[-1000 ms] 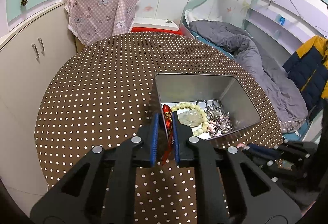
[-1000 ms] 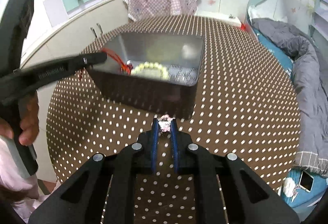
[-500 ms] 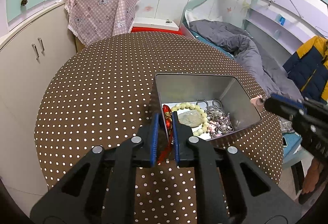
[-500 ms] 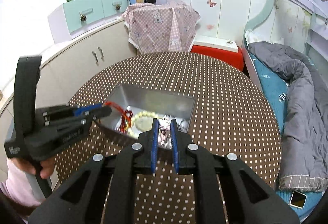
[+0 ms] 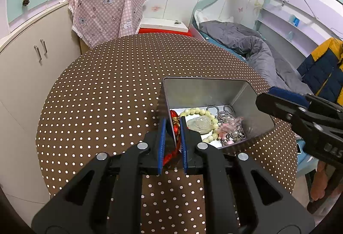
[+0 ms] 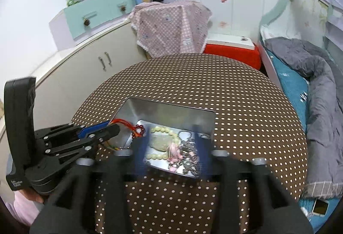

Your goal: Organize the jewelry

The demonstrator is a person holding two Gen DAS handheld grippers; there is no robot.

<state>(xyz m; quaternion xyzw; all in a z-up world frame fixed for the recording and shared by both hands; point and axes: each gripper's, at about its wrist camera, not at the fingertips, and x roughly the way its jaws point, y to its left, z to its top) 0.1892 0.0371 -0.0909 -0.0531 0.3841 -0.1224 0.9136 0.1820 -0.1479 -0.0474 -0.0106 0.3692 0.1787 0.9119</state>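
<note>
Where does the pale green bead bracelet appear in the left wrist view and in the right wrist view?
Left wrist: bead bracelet lies in the metal tin, right of centre, beyond the left gripper.
Right wrist: bead bracelet lies in the tin, below centre.
Shared landmark: pink checked cloth behind the table.

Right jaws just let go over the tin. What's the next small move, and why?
Probably lift the right gripper clear. Its jaws have just been opening, with nothing between them, and the pink piece lies in the tin. The left gripper clamps the tin's wall and a red cord.
</note>
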